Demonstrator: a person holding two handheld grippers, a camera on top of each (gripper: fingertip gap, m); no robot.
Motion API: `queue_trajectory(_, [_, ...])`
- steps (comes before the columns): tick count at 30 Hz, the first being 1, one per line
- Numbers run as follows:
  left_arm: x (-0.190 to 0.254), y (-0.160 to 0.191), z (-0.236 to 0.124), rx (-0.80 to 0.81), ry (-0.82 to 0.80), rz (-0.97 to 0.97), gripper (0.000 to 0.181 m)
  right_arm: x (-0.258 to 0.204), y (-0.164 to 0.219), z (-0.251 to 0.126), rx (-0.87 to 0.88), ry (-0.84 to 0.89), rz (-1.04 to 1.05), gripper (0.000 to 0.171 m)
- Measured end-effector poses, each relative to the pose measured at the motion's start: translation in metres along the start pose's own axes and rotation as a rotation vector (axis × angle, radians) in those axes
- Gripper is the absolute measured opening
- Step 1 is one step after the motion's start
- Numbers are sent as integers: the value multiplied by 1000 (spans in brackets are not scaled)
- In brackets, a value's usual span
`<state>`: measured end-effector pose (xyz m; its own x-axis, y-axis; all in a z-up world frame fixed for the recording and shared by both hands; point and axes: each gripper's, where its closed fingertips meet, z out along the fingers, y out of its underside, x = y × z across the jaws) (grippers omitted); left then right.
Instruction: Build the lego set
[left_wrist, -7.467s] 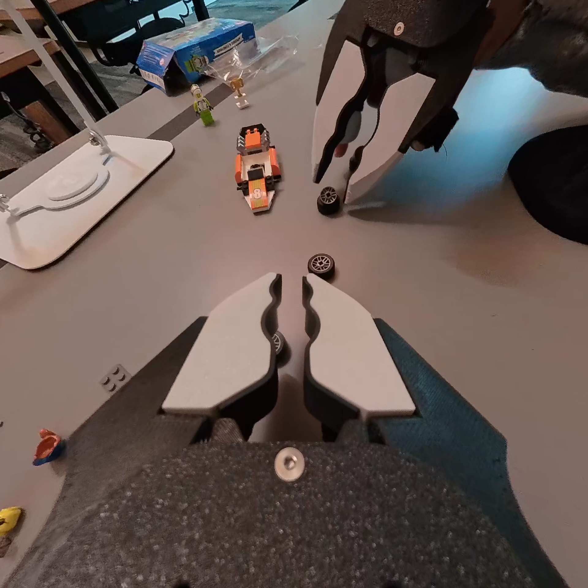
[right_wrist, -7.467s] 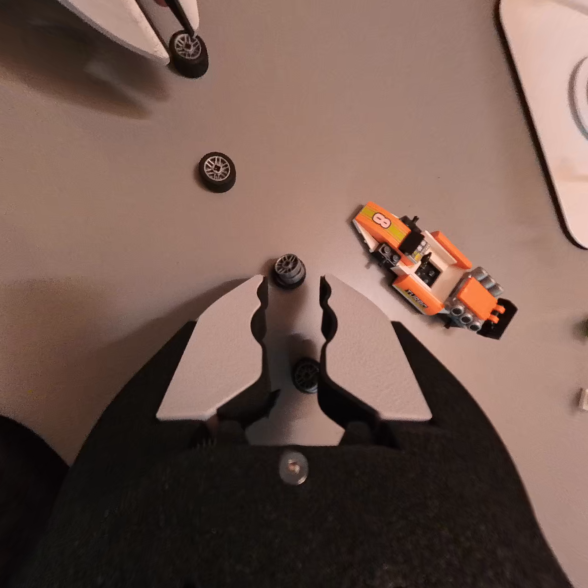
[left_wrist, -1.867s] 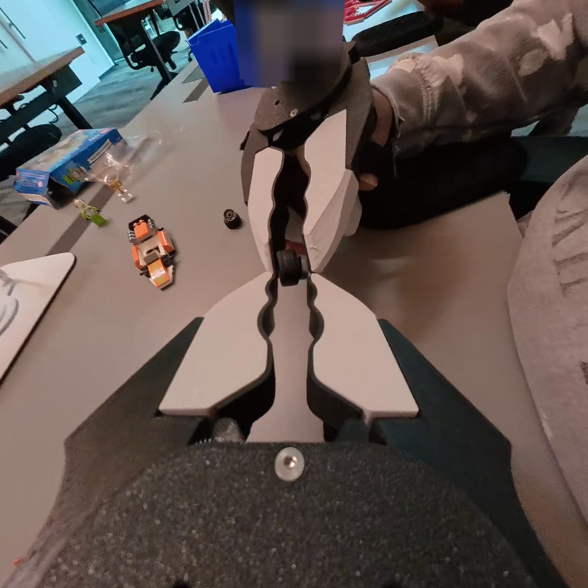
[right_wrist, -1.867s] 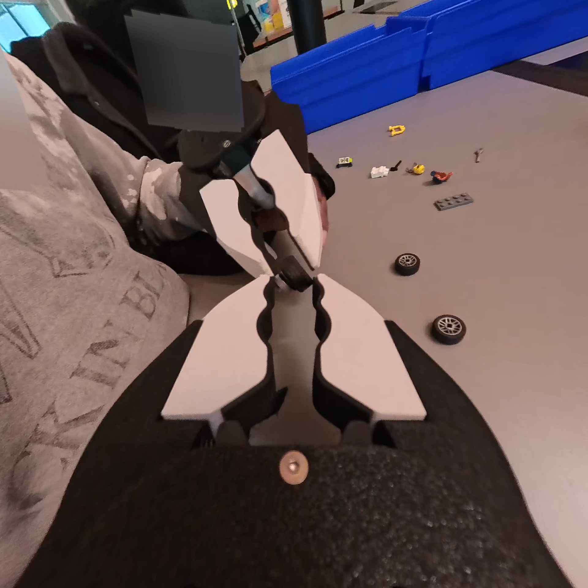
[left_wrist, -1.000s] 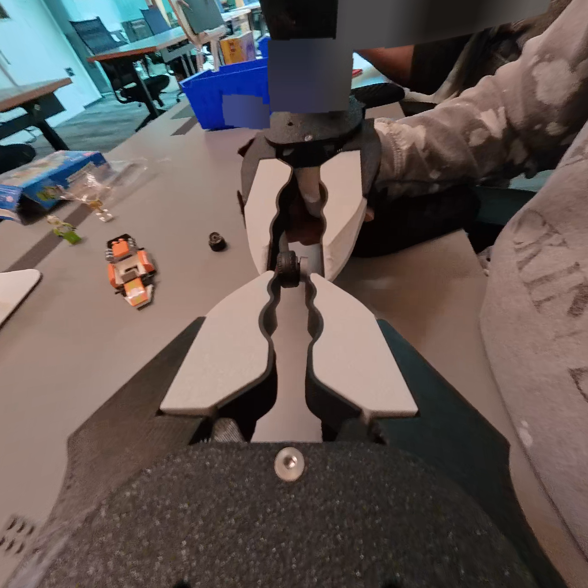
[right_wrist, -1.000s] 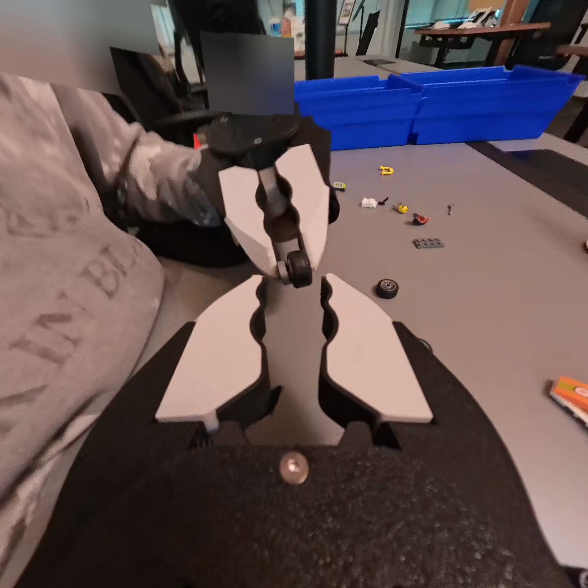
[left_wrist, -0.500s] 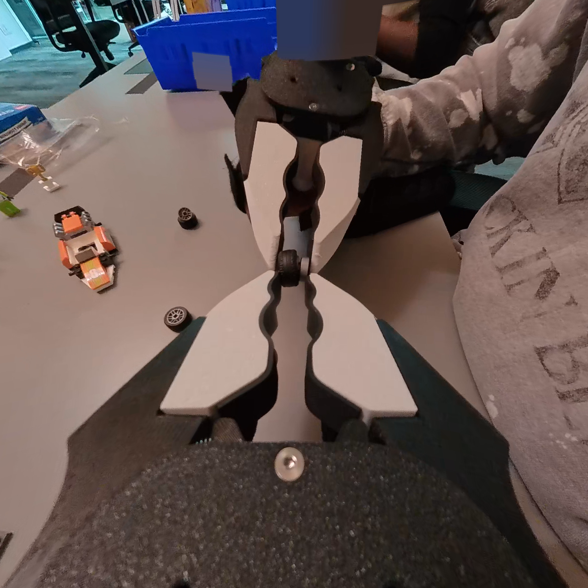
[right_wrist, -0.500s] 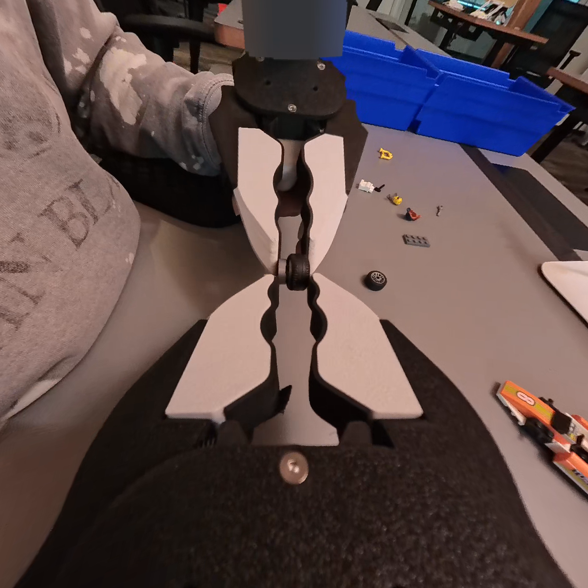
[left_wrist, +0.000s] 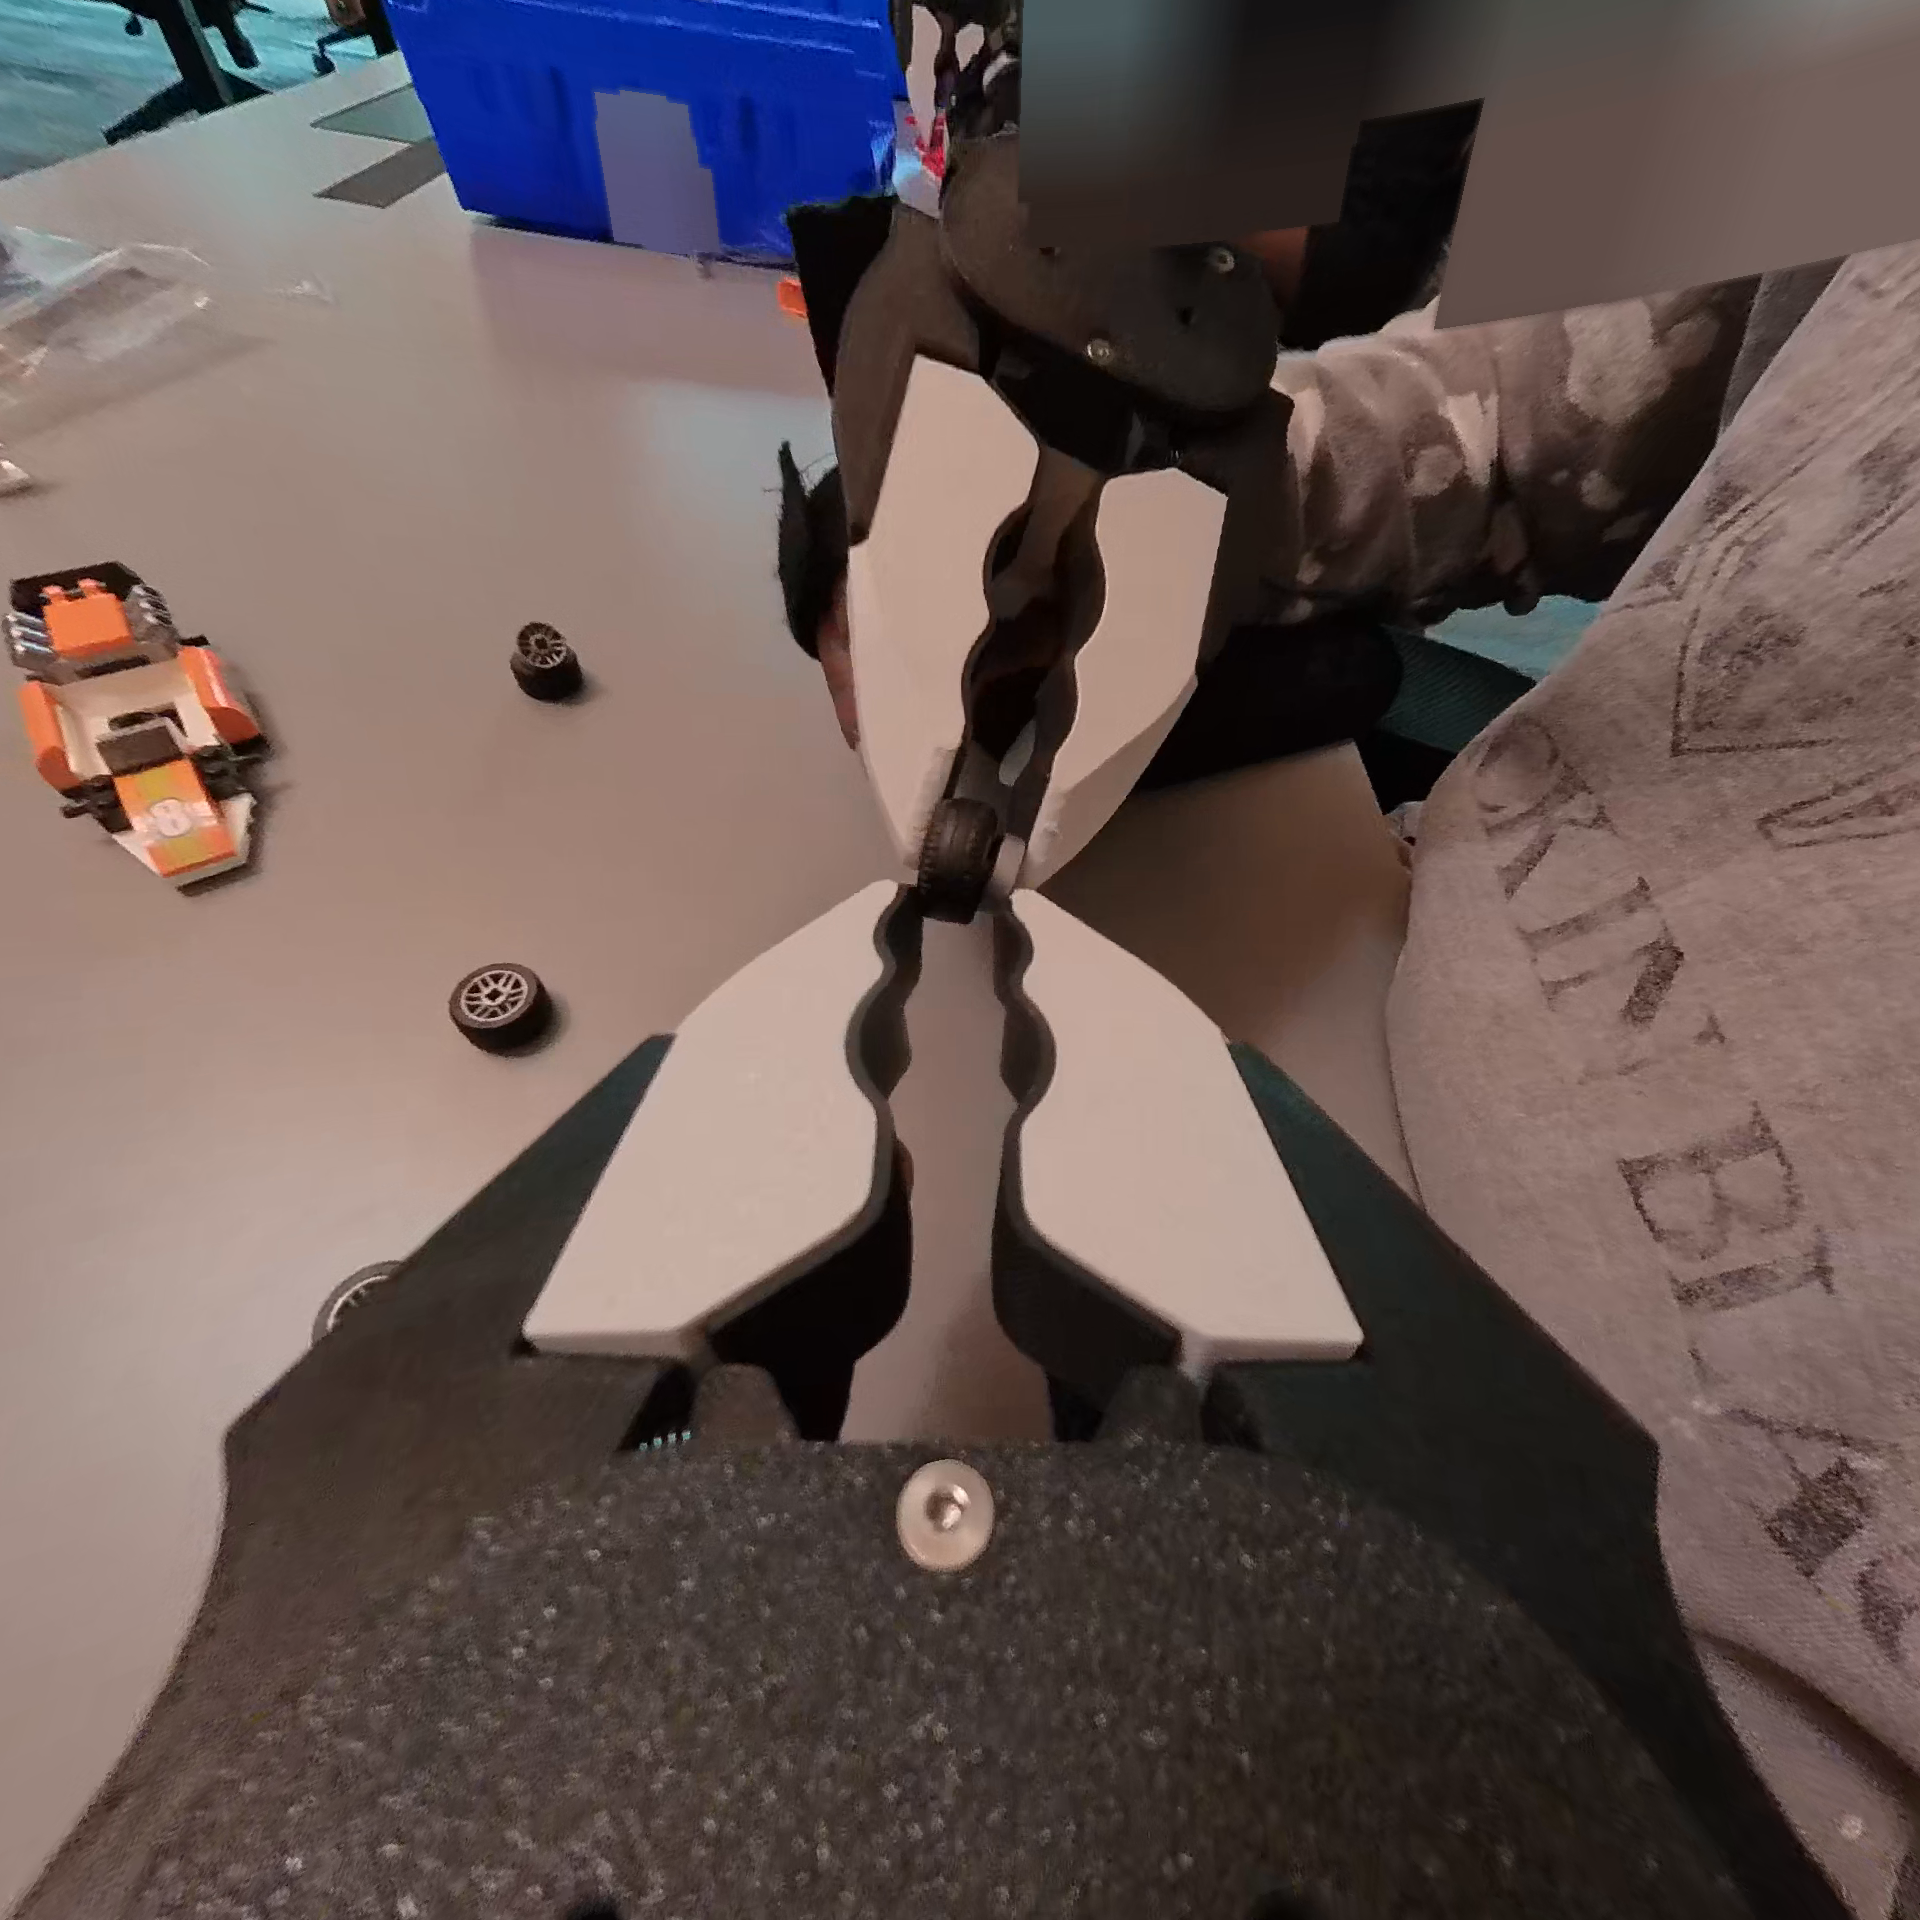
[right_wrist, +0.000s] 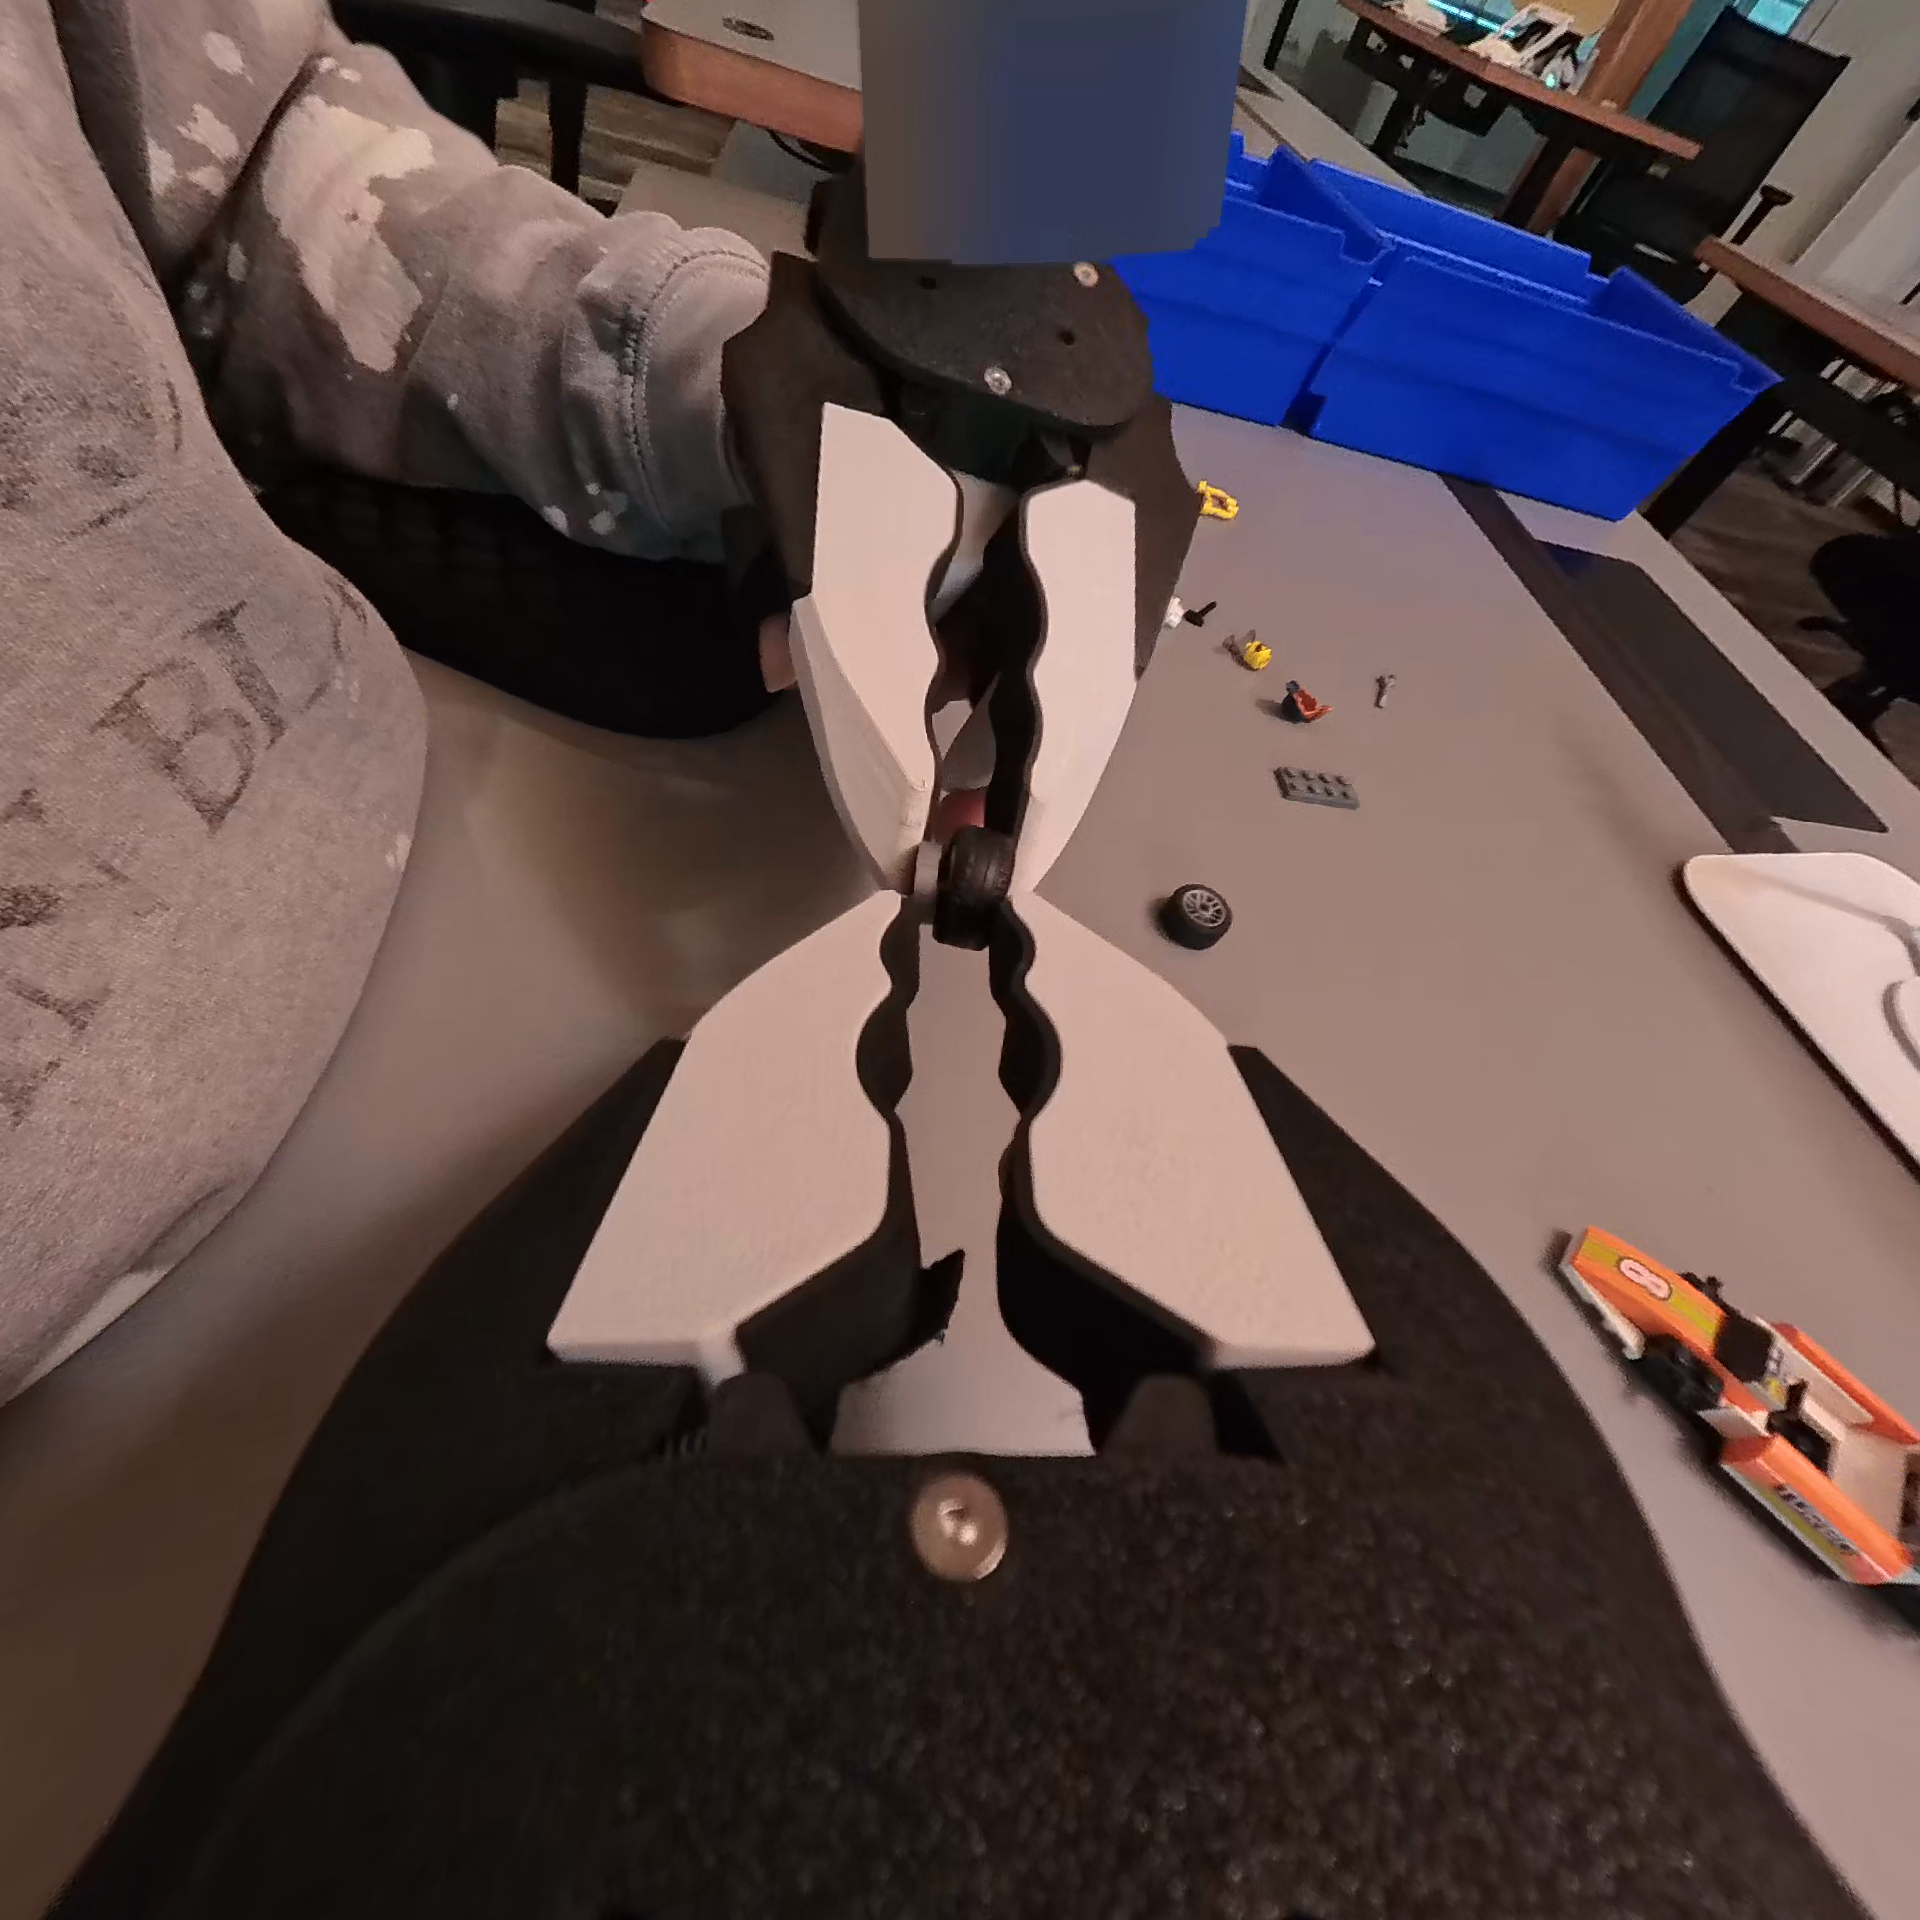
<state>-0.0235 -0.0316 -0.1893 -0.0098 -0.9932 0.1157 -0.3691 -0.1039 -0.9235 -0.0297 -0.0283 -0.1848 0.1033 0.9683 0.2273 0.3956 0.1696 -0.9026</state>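
While the left gripper and right gripper, tip to tip at twelve o'clock, both pinched one small black rubber wheel above the grey table, apparently mid-handover or seating it on a pale grey axle piece, one grip likely had to loosen next.

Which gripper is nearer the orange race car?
Right. The orange race car lies beside the body of the right gripper; the left gripper, meeting it tip-to-tip at a wheel, sits farther off.
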Motion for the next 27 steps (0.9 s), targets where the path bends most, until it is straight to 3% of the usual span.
queue_trajectory(9, [-1, 7, 4, -73, -52, 87, 13, -4, 5, 3, -10, -51, 2, 22])
queue_trajectory(19, [0, 9, 3, -79, -42, 84, 14, -5, 5, 4, -31, -17, -70, 15])
queue_trajectory(27, [-4, 5, 6, -61, -114, 176, 19, -3, 7, 2, -29, -52, 14, 14])
